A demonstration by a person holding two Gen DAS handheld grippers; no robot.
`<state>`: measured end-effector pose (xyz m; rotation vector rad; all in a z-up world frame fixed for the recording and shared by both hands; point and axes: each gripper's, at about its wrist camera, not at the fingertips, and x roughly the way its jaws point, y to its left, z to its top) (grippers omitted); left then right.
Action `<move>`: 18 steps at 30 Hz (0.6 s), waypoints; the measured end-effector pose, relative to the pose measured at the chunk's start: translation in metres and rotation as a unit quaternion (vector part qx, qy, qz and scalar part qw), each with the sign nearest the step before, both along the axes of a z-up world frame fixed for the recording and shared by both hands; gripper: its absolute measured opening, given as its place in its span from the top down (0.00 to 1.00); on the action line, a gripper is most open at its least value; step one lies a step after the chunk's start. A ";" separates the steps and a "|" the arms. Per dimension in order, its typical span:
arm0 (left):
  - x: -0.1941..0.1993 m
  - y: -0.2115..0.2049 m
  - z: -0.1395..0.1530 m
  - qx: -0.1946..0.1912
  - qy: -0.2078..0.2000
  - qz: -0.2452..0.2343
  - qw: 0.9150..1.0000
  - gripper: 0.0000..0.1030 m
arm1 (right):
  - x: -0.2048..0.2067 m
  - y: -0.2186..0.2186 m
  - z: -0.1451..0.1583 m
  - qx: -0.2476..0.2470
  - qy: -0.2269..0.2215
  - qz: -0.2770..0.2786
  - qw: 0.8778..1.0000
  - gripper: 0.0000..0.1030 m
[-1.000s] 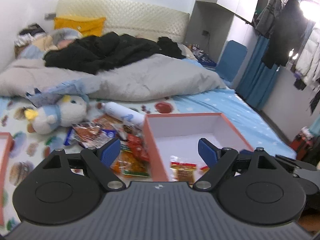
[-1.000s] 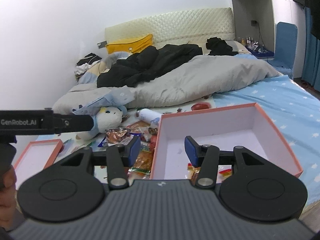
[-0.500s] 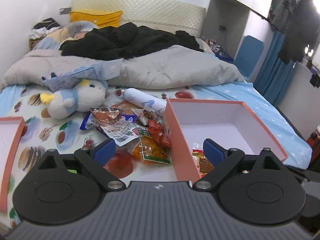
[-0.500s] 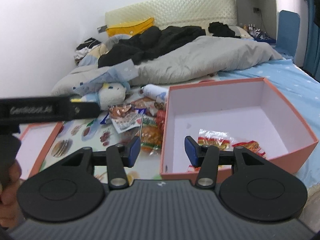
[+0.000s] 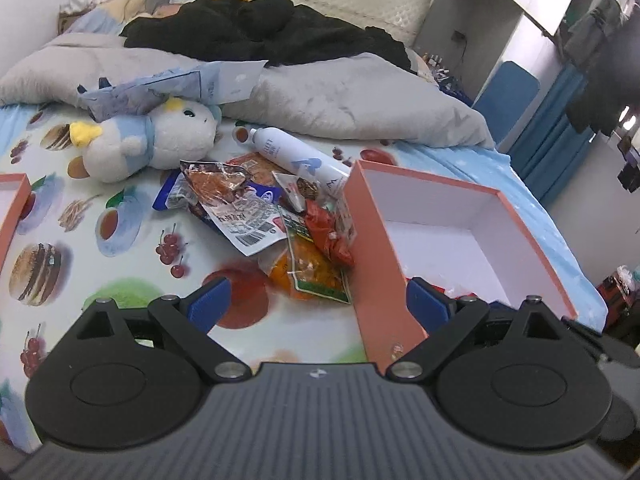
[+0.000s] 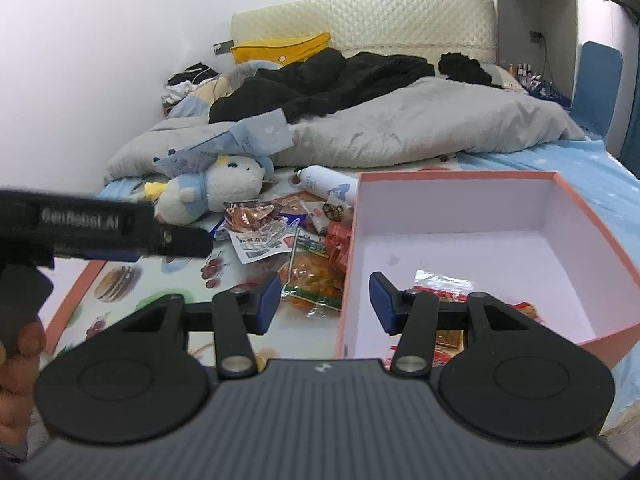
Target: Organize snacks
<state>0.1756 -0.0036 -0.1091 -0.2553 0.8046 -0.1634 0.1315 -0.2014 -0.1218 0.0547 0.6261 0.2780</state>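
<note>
A pile of snack packets (image 5: 276, 224) lies on the printed bedsheet, just left of an open orange box (image 5: 372, 240) with a white inside. The pile (image 6: 296, 248) and the box (image 6: 520, 178) also show in the right wrist view, where a few packets (image 6: 440, 286) lie in the box. My left gripper (image 5: 318, 304) is open and empty, hovering near the box's left wall and an orange-green packet (image 5: 310, 270). My right gripper (image 6: 324, 302) is open and empty, straddling the box's left wall. The left gripper's body (image 6: 100, 228) crosses the right wrist view.
A plush toy (image 5: 148, 144) and a white spray bottle (image 5: 298, 158) lie behind the pile. An orange lid (image 5: 10, 208) sits at the left edge. A grey duvet (image 5: 340, 96) and black clothes (image 5: 260, 32) cover the far bed. The bed edge runs right of the box.
Both grippers have lowered and tilted toward the bed. The left one has shifted left, bringing the snack pile closer. Jaws stay open.
</note>
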 end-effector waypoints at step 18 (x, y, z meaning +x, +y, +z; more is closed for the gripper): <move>0.081 0.058 -0.057 -0.069 0.057 0.026 0.996 0.06 | 0.040 0.064 -0.037 -0.027 0.016 0.021 0.999 0.50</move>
